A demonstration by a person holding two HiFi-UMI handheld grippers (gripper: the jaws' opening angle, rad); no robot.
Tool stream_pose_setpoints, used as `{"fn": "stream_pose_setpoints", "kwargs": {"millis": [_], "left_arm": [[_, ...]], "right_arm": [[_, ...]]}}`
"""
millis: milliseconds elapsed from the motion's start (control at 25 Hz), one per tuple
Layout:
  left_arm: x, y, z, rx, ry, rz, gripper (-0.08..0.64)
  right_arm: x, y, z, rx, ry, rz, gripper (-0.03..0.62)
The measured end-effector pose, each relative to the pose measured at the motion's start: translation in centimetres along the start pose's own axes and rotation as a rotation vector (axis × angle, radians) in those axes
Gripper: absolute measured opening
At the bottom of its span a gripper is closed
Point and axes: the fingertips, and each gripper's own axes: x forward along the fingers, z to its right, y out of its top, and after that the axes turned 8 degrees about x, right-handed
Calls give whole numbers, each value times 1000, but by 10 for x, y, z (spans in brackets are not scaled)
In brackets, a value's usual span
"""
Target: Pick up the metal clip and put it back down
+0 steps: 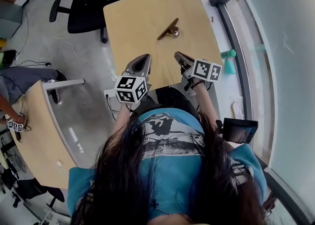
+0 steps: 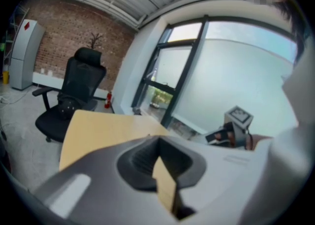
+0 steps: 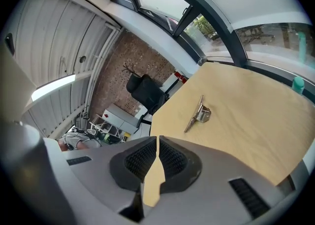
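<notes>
The metal clip point(image 1: 169, 29) lies on the wooden table point(image 1: 133, 22), past its middle, with one long arm angled up. Both grippers hover over the table's near edge, well short of the clip. My left gripper point(image 1: 141, 61) is shut, with nothing between its jaws. To its right, my right gripper point(image 1: 179, 55) is also shut and empty. In the right gripper view the clip point(image 3: 199, 113) rests ahead and slightly right of the closed jaws point(image 3: 157, 143). The left gripper view shows the bare table point(image 2: 98, 125) and the right gripper's marker cube point(image 2: 238, 117), but no clip.
A black office chair point(image 1: 88, 2) stands beyond the table's far left corner. A glass wall point(image 1: 275, 47) runs along the right, with a teal bottle point(image 1: 229, 61) on the floor beside it. A second wooden desk point(image 1: 37, 135) and a seated person point(image 1: 19, 79) are at the left.
</notes>
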Motion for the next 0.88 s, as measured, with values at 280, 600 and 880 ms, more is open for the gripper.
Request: {"fn": "stream_pose_setpoints", "kwargs": {"millis": [280, 600, 880], "left_arm": [[33, 4, -12, -27, 34, -17, 3], [58, 4, -16, -17, 59, -51, 3], [63, 5, -20, -16, 83, -66, 3]], "right_arm": [[36, 56, 33, 18, 13, -21, 23], [94, 88, 80, 30, -32, -118, 104], [126, 100, 106, 171, -43, -137, 150]]}}
